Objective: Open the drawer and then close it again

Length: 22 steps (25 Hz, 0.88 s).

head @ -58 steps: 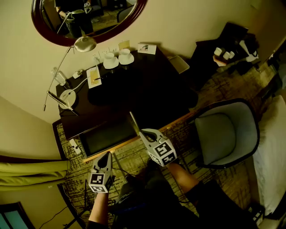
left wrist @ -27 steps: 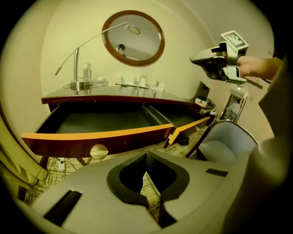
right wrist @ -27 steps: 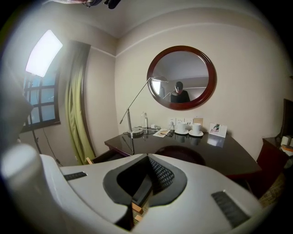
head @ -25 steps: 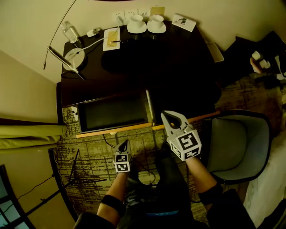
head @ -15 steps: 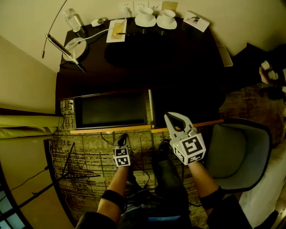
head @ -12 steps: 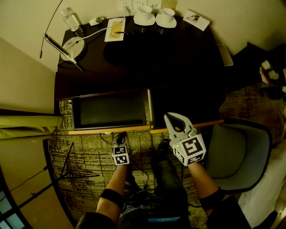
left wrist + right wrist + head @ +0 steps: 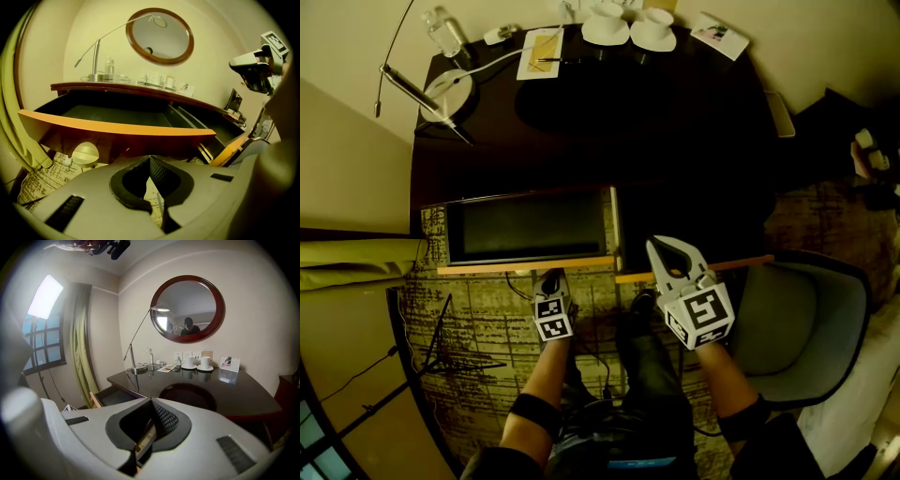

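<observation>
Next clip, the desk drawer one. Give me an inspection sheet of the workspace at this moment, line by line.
Surface: dark glossy desk.
Job's things: drawer on the left pulled out; nothing seen inside.
Clutter: cups on saucers, notepad, card, bottle and lamp base along the desk's back.
Tools: left tool shut, empty, low in front of the drawer; right tool shut, empty, higher, near the desk's front edge.
Cables: white lead from the lamp base; thin cable on the carpet.
Surroundings: chair right, curtain left, tripod, round mirror on the wall.
</observation>
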Each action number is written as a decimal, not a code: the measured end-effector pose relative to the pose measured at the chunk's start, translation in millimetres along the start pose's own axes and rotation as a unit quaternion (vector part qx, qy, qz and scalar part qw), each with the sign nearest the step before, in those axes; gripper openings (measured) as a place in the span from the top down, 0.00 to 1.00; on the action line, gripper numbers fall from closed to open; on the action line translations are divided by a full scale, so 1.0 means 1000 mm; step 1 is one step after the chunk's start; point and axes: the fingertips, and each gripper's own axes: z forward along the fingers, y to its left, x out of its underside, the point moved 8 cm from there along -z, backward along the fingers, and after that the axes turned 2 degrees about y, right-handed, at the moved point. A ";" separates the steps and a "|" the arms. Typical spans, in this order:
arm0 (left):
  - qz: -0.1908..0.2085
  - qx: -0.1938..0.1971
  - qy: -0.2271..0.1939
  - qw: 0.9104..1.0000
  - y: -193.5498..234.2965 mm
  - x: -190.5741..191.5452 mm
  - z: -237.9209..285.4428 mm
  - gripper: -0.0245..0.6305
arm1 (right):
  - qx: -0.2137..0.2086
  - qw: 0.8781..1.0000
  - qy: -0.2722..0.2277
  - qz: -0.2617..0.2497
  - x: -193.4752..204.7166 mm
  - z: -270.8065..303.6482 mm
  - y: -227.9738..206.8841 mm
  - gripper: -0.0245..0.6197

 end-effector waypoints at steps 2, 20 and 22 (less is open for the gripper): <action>0.007 0.000 -0.005 1.000 0.003 -0.013 0.012 0.96 | 0.000 1.000 -0.001 0.004 0.001 0.003 0.000 0.96; 0.030 -0.004 -0.048 0.998 0.026 -0.106 0.099 0.96 | -0.004 1.000 -0.019 0.004 0.007 0.026 -0.018 0.96; 0.032 -0.008 -0.049 0.998 0.027 -0.112 0.105 0.96 | -0.003 1.000 -0.018 0.007 0.007 0.026 -0.021 0.96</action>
